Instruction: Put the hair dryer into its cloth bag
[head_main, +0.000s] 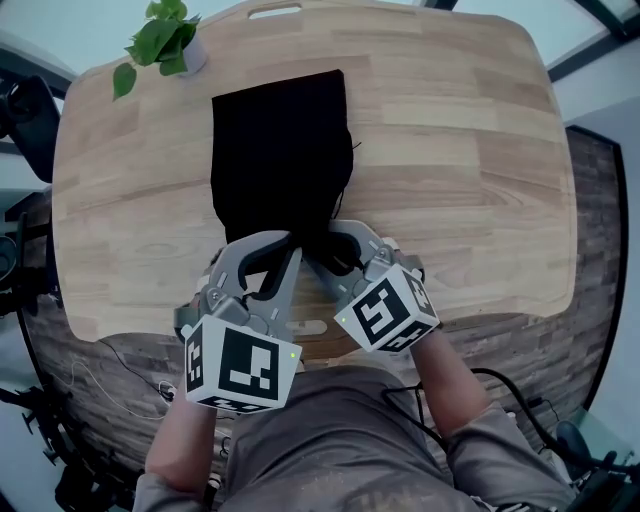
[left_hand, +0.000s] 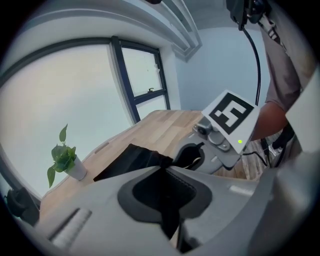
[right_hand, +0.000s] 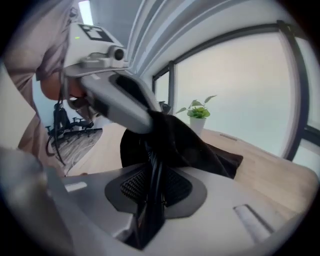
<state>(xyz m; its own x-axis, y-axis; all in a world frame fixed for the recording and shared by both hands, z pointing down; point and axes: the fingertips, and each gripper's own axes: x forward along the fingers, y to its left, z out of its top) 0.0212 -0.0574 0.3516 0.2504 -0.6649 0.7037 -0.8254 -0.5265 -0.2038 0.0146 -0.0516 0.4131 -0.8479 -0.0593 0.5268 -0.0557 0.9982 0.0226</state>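
Note:
The black cloth bag (head_main: 280, 150) lies lengthwise on the wooden table (head_main: 460, 150), with its mouth toward me. No hair dryer shows in any view. My left gripper (head_main: 290, 248) is at the bag's near end, and in the left gripper view (left_hand: 165, 175) its jaws are shut on a fold of the black cloth (left_hand: 130, 157). My right gripper (head_main: 328, 248) meets it from the right. In the right gripper view (right_hand: 152, 172) its jaws pinch a dark gathered strip of the bag (right_hand: 200, 150), which rises lifted in front of them.
A small potted plant (head_main: 165, 40) stands at the table's far left corner. The table's near edge runs just below both grippers. Cables (head_main: 110, 385) lie on the wood floor at left, and office chairs (right_hand: 67, 125) stand beyond the table.

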